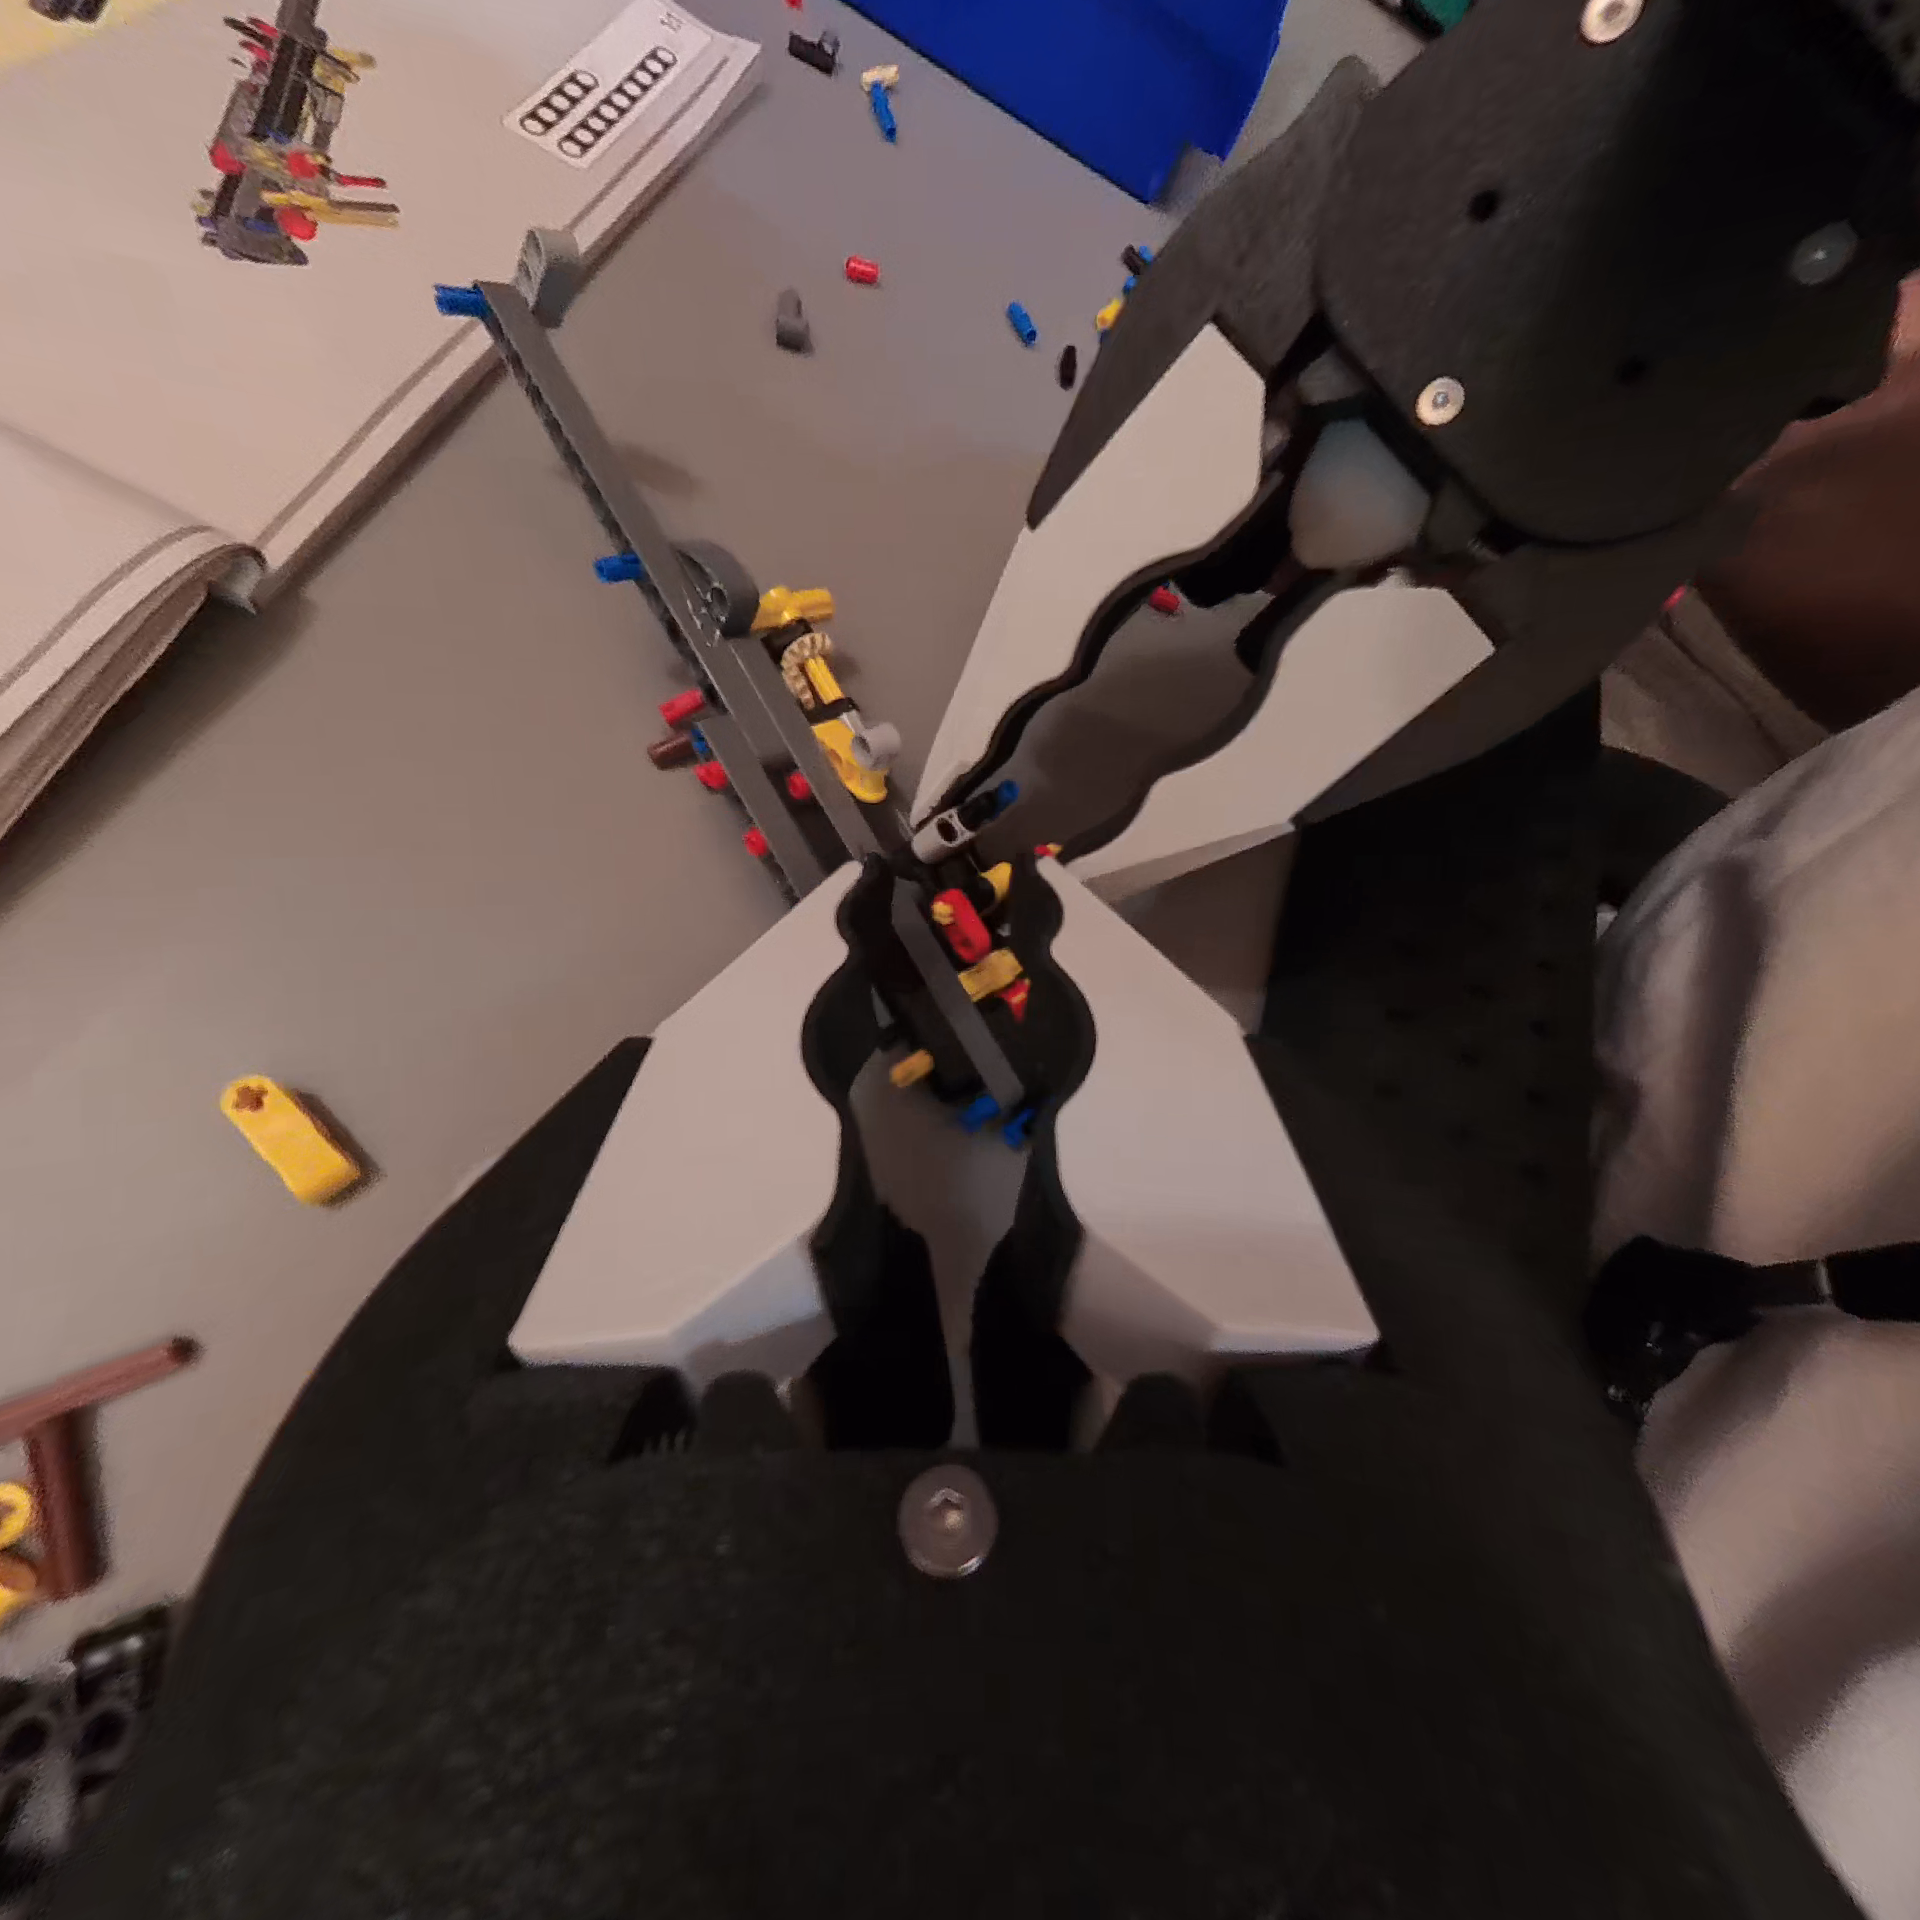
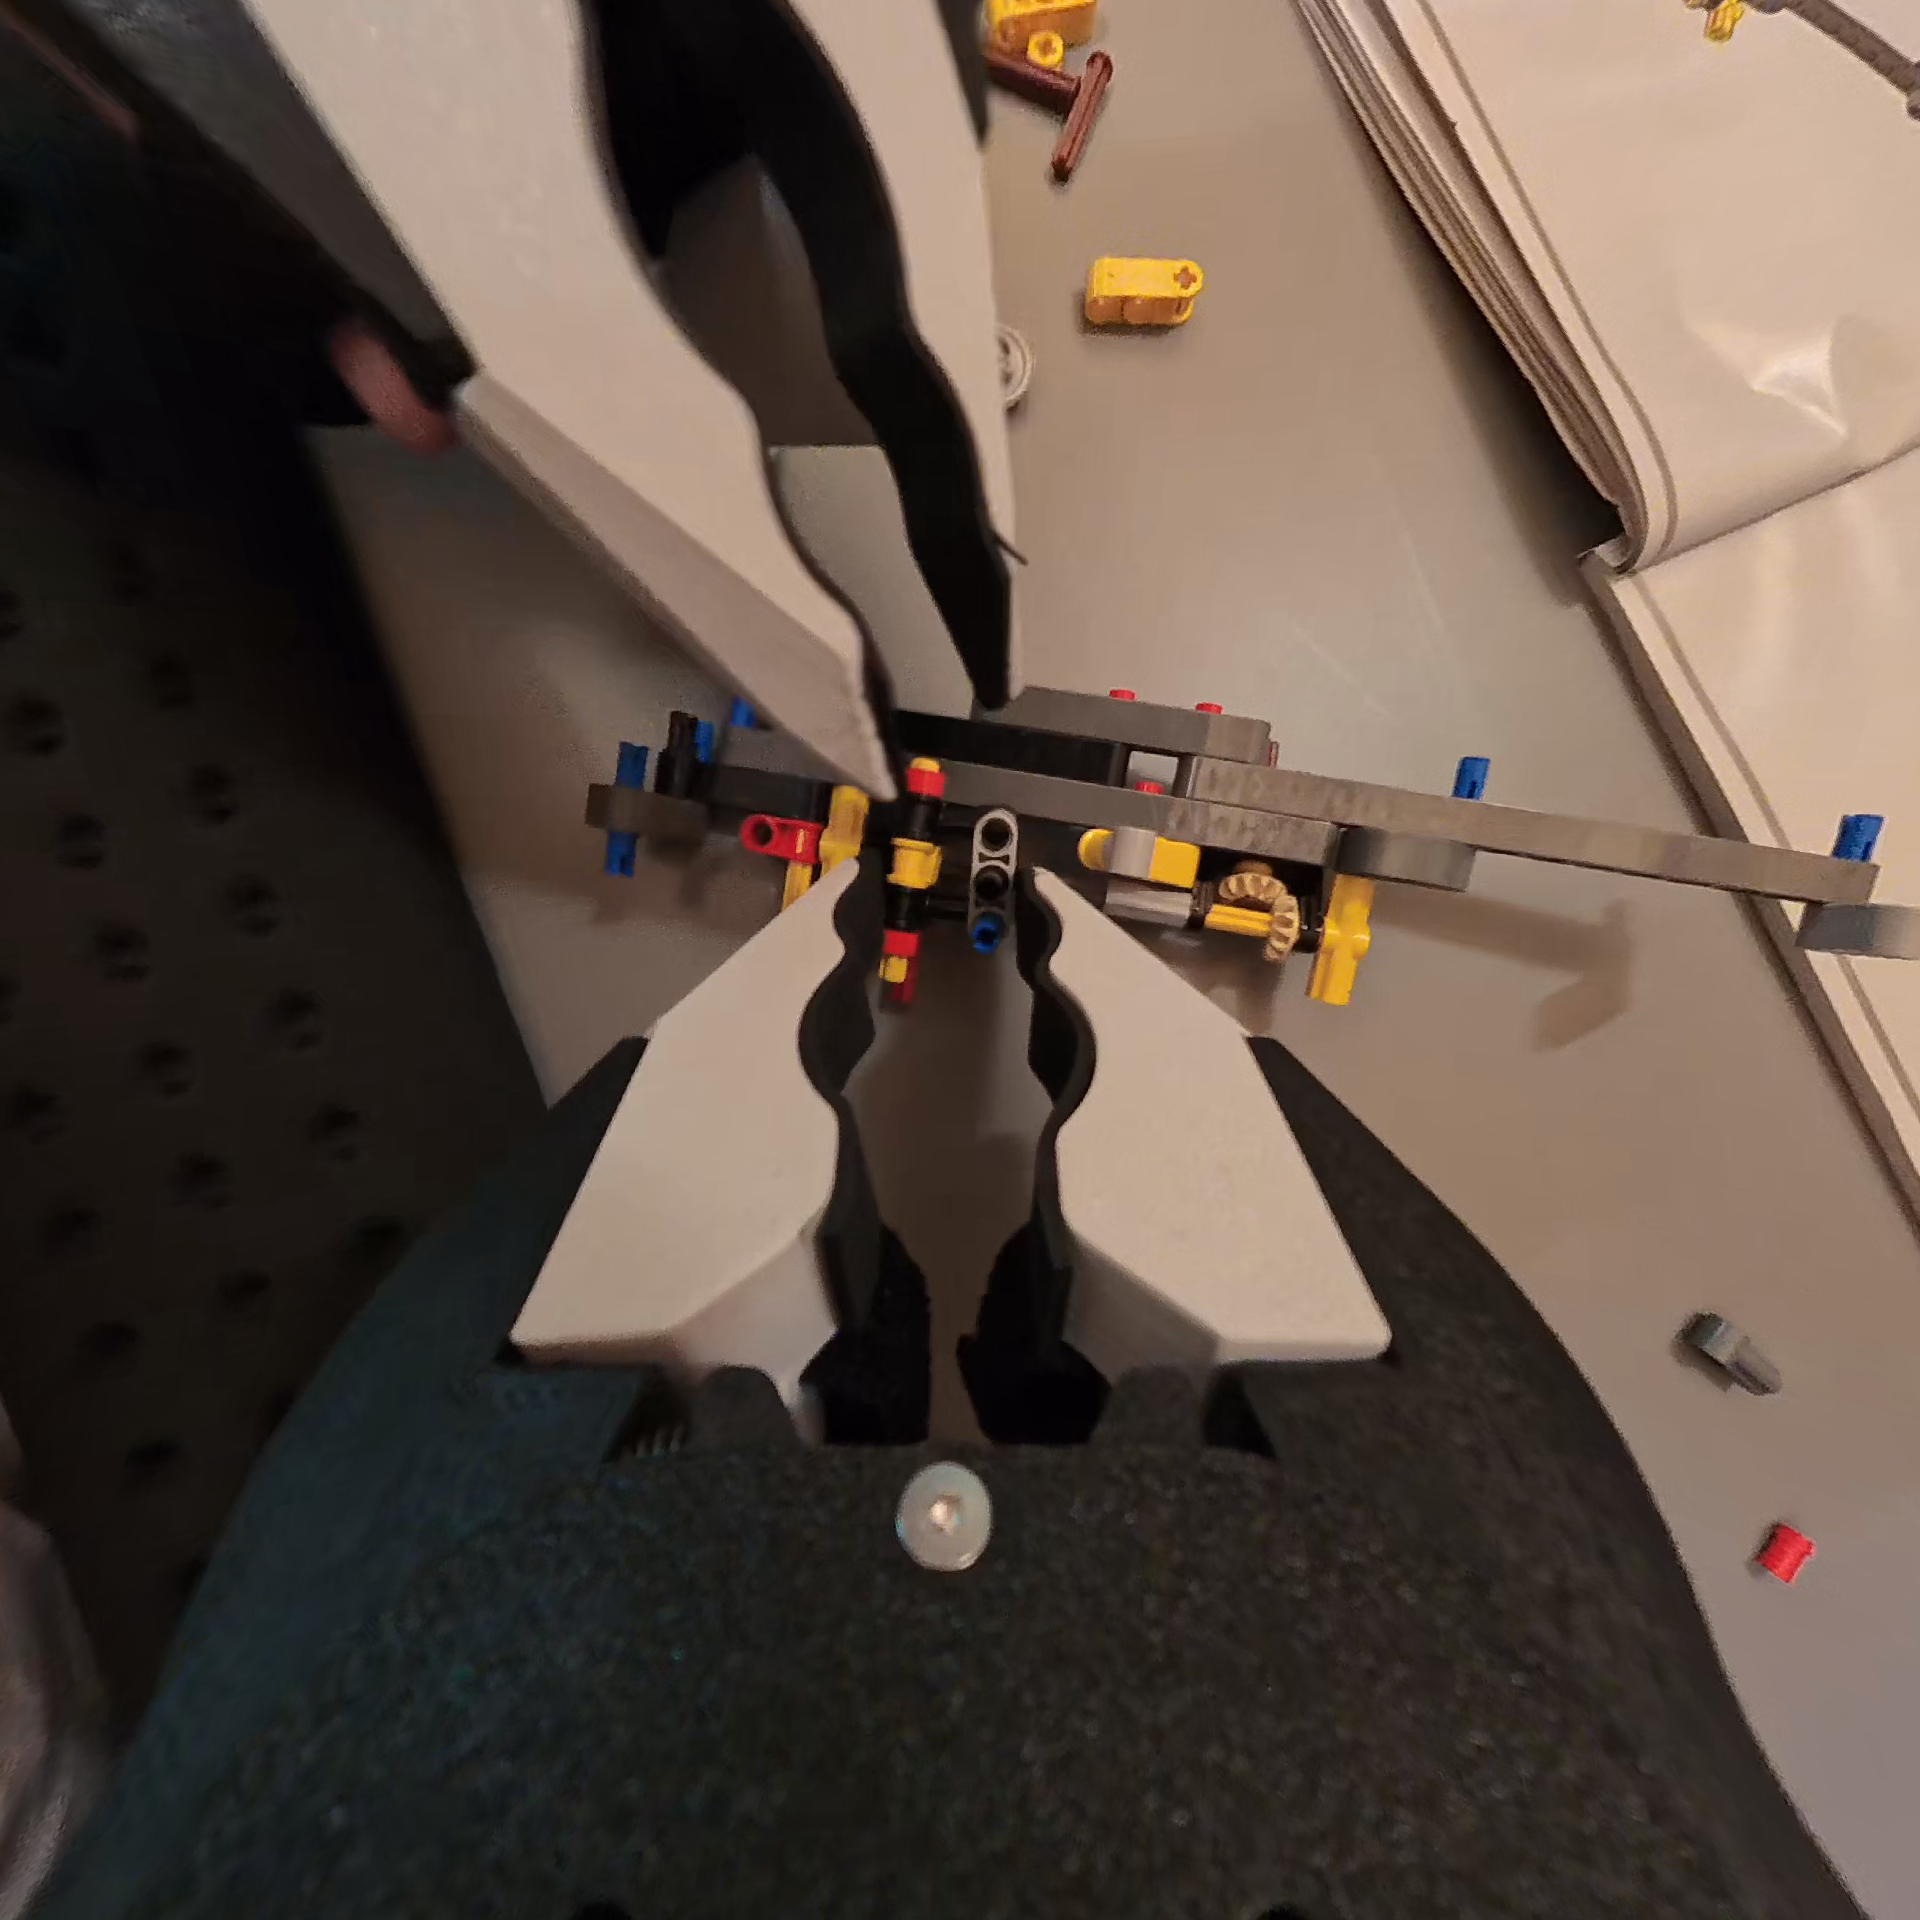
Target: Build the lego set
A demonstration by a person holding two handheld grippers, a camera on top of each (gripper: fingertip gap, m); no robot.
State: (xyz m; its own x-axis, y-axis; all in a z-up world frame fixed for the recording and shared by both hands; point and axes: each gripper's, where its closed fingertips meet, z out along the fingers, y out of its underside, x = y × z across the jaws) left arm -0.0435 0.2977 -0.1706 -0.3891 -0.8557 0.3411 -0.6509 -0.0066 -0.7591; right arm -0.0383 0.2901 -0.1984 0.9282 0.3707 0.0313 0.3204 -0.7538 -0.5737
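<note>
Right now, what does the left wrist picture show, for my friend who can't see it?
The left gripper clamps one end of a long grey lego model above a grey table. The right gripper holds a small grey piece against it.

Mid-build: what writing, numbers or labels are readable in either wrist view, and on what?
Parts box on the open instruction booklet: one small printed mark, too blurred to read.
Lego assembly, loose pieces, left gripper, right gripper: no writing visible.
</note>
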